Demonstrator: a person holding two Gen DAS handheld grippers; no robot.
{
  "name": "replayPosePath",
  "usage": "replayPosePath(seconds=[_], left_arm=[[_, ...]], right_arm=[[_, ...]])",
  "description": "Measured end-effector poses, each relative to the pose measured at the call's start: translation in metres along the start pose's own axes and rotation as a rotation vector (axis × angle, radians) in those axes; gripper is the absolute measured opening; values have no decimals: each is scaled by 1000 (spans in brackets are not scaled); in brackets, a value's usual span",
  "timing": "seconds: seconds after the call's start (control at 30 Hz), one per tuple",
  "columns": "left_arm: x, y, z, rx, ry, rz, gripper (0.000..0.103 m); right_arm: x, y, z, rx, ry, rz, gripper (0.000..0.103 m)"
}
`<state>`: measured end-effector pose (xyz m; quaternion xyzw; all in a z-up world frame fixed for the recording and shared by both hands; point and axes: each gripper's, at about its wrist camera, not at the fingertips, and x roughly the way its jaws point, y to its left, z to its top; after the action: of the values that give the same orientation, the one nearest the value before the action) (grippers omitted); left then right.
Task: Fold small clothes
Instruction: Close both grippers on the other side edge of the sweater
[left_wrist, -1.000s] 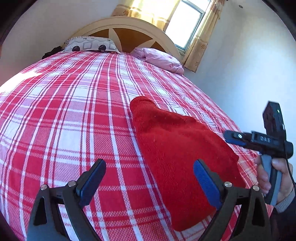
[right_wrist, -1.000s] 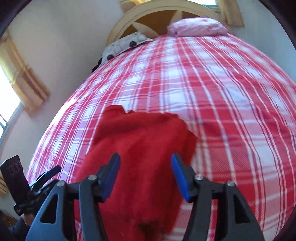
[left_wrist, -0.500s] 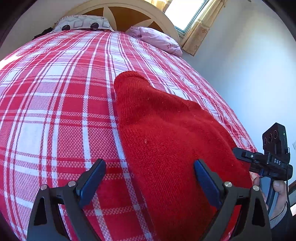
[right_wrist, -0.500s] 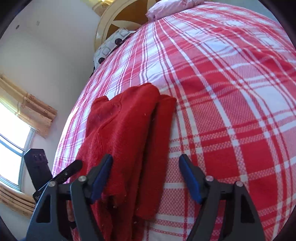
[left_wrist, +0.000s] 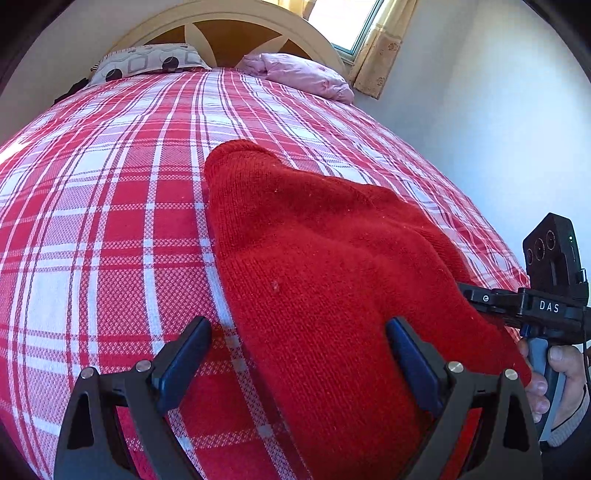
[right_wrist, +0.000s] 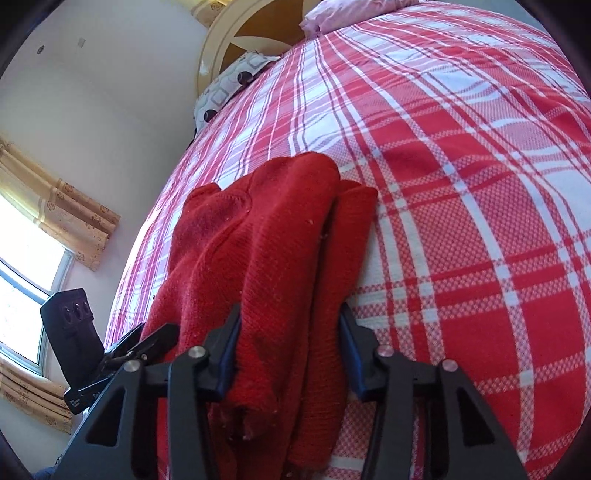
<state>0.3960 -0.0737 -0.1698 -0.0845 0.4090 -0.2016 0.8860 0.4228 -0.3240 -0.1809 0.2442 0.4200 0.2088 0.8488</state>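
Left wrist view: my left tongs are spread wide and empty, the sweater's left edge lying between the fingers on the plaid bed. Right wrist view: my right tongs pinch a bunched fold of the sweater near its close end. I judge the fold is mid-way; next I should take the left edge, then carry both grips over together.

The left gripper gapes wide, while at its three o'clock the right gripper pinches bunched red knit.
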Motion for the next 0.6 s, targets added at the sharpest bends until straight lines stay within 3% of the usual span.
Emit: replayPosePath(seconds=[0.33, 0.4, 0.6], left_arm=[[6, -8, 4, 45, 1, 15, 95], [4, -10, 3, 56, -6, 7, 87], [3, -10, 4, 66, -14, -22, 75]], right_arm=[[-2, -3, -9, -15, -42, 4, 42], [-3, 1, -13, -41, -59, -7, 41], [-2, -4, -13, -32, -64, 19, 41]])
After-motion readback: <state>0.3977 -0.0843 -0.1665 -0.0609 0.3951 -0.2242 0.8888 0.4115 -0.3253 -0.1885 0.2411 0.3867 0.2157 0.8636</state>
